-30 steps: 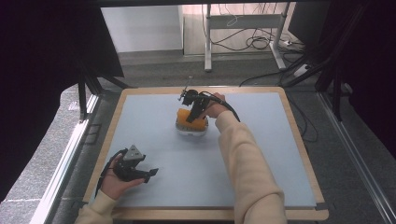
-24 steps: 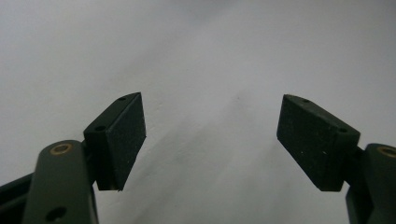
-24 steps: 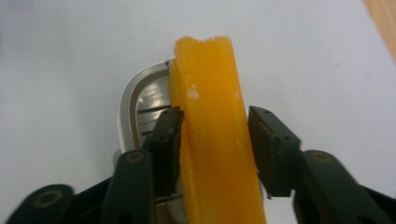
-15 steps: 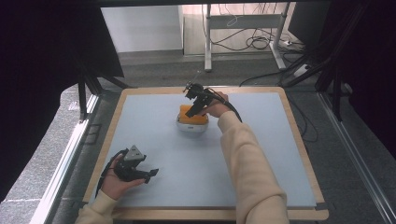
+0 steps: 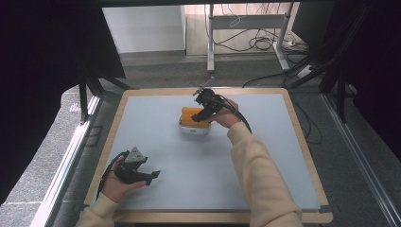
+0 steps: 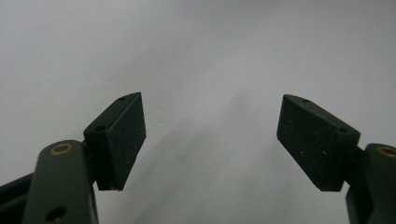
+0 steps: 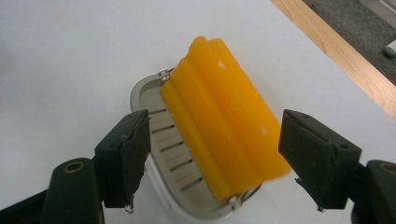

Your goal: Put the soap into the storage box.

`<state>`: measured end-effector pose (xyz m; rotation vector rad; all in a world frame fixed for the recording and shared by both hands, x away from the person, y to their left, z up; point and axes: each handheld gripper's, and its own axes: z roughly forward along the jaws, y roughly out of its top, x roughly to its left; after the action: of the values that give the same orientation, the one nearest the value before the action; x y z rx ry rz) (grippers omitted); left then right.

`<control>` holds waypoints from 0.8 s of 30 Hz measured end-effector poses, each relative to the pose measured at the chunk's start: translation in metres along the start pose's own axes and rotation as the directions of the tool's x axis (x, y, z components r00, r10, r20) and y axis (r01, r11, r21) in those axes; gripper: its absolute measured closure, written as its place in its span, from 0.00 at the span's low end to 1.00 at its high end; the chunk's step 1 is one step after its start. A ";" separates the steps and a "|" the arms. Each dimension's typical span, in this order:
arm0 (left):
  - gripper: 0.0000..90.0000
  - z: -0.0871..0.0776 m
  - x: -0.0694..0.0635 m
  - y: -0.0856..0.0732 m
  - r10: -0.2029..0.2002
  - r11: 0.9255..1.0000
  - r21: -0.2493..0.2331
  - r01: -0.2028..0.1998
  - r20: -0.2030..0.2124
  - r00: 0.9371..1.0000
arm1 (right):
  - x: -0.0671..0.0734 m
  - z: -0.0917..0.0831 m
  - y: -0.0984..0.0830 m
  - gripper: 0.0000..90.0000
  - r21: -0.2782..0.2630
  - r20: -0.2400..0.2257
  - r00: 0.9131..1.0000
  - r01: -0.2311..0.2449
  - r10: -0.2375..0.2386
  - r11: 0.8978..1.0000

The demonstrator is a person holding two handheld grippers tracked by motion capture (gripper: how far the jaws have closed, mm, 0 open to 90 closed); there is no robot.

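Orange block (image 7: 219, 126): glossy, waxy-smooth. Slotted dish (image 7: 175, 154): matt pale plastic. Table (image 5: 198, 184): matt grey top, wooden rim. Claw pads (image 7: 133, 154): rough black rubber.

Orange soap (image 7: 224, 126), off-white slotted dish (image 7: 173, 144), pale grey tbl (image 5: 198, 184) w/ wood edge, black tools

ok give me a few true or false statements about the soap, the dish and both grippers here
1. The orange soap bar lies in the white slotted dish. True.
2. The right gripper is clamped shut on the soap. False: its jaws have just been opening and stand apart, the soap bar between them unpressed.
3. The left gripper holds the dish. False: its jaws are open over the bare table.
4. The dish sits toward the far half of the table. True.
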<state>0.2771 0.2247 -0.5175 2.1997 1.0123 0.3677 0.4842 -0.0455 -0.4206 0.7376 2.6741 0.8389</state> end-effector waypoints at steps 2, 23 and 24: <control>0.26 0.000 0.000 0.000 -0.002 1.000 0.000 0.002 0.000 1.000 | 0.001 -0.004 -0.003 0.28 -0.006 0.007 1.000 -0.001 0.001 1.000; 0.26 0.000 0.000 0.000 -0.001 1.000 0.007 0.001 -0.015 1.000 | 0.027 -0.079 -0.138 0.26 -0.153 0.079 0.989 -0.111 0.124 0.982; 0.26 0.000 -0.001 0.000 -0.001 1.000 0.008 0.001 -0.016 1.000 | 0.030 -0.082 -0.151 0.26 -0.152 0.087 0.987 -0.122 0.136 0.981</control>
<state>0.2764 0.2243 -0.5178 2.2069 1.0248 0.3814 0.3696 -0.1742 -0.4459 0.8991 2.4704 0.9929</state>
